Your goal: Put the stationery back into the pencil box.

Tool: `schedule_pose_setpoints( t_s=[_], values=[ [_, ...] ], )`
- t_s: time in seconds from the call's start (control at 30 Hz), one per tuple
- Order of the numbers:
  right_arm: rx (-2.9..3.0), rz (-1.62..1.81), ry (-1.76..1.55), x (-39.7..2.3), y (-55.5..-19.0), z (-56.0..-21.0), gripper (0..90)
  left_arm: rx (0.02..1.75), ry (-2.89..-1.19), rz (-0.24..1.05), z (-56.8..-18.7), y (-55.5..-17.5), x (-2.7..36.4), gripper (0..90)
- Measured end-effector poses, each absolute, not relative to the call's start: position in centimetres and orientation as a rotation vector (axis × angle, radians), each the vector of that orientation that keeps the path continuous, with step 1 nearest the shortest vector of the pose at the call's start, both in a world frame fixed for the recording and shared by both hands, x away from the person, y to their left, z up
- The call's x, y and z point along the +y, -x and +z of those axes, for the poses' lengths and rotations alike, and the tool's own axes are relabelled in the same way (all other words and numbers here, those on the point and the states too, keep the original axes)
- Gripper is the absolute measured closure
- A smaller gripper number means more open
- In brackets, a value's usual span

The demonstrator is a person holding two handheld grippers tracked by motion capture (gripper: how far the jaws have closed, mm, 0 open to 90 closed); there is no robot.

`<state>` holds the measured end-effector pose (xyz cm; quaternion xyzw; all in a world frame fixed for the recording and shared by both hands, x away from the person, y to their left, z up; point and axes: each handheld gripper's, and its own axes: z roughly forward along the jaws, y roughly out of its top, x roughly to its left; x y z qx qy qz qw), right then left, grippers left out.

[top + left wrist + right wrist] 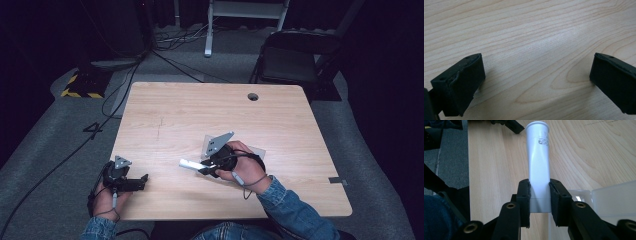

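Observation:
My right gripper (539, 195) is shut on a white tube (538, 157), with both black pads pressed against its sides near its lower end. In the high view the right gripper (207, 167) holds the white tube (190, 164) lying level and pointing left, above the middle of the wooden table (200, 115). My left gripper (142, 179) rests at the table's front left corner. Its jaws stand wide apart in the left gripper view, and the left gripper (537, 82) has nothing but bare wood between them.
A clear plastic box (609, 202) sits just right of the right gripper's jaws; the same clear box (256, 152) lies behind the right hand. A round cable hole (253, 96) marks the far right of the table. A black chair (295, 60) stands behind the table.

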<state>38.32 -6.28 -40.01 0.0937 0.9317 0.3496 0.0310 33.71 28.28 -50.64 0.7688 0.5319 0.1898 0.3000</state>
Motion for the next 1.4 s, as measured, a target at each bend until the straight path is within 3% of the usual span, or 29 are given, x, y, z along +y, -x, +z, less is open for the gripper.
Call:
schedule_pose_setpoints(
  t_s=[0.67, 1.4],
  values=[
    [2.828, 1.059, -0.354, -11.7, -39.0, -38.4, 71.6, 1.412, -2.04, 0.504, -50.6, -33.7, 28.3, 0.2],
    [2.953, 0.82, -0.392, -13.3, -40.5, -41.8, 71.6, 1.41, -2.041, 0.504, -50.6, -33.7, 28.3, 0.1]
  ],
)
